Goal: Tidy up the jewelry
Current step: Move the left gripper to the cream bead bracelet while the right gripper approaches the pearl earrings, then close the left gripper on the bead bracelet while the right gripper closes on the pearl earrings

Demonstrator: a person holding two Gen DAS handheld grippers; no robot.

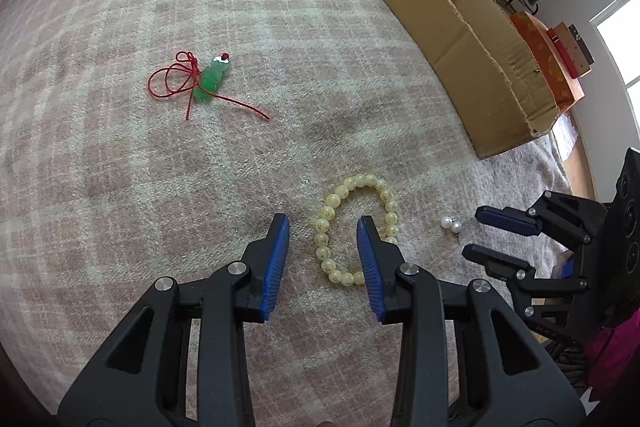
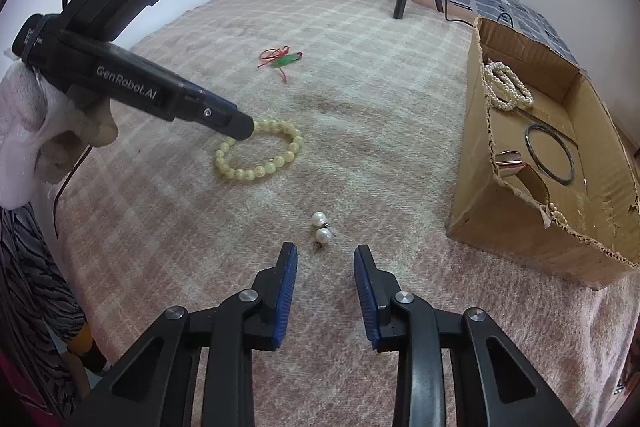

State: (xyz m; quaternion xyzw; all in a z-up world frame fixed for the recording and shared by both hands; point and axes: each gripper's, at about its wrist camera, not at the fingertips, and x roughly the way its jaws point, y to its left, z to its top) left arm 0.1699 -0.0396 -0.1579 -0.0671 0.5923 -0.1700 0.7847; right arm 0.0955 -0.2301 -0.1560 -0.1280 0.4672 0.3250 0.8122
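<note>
**A:** Where's the jewelry sitting right now?

**B:** The yellow bead bracelet (image 1: 357, 229) lies flat on the plaid blanket (image 1: 160, 187). The left gripper (image 1: 323, 223) has spread fingers straddling one side of the loop, pinching nothing.

**A:** And the other one?

**B:** The right gripper (image 2: 325, 251) is spread too, just short of the pearl earrings (image 2: 321, 227). The cardboard box (image 2: 476, 163) sits off to the right.

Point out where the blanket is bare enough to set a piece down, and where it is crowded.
Bare: the wide stretch of blanket left of the yellow bead bracelet and below the green pendant, and the strip between pendant and cardboard box. Crowded: bracelet, pearl earrings and both grippers, left and right, cluster together.
</note>
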